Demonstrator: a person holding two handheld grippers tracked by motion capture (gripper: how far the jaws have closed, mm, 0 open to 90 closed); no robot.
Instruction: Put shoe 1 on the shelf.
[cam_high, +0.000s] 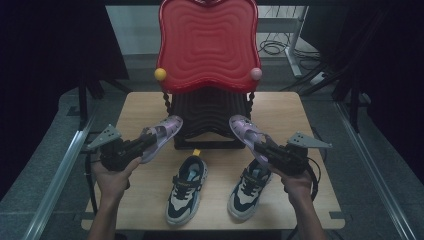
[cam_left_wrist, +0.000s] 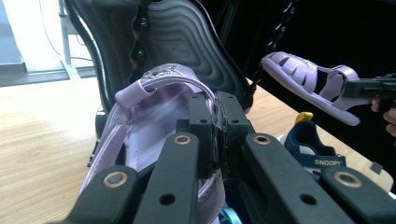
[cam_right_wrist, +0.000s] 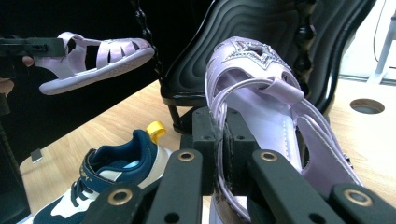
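My left gripper, frame centre-left: jaws clamped on left sandal, glossy lilac w/ straps, held above the wood worktop, toe pointing upper right. Forearm enters from bottom. Right gripper, centre-right: jaws pinched on right sandal, star cut-out, toe upper left.

sandal heel hidden by jaws

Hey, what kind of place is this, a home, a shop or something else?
Probably a lab or recording studio, not a home: a small wooden table ringed by black curtains, loose cables on the floor, and metal frame rails alongside.
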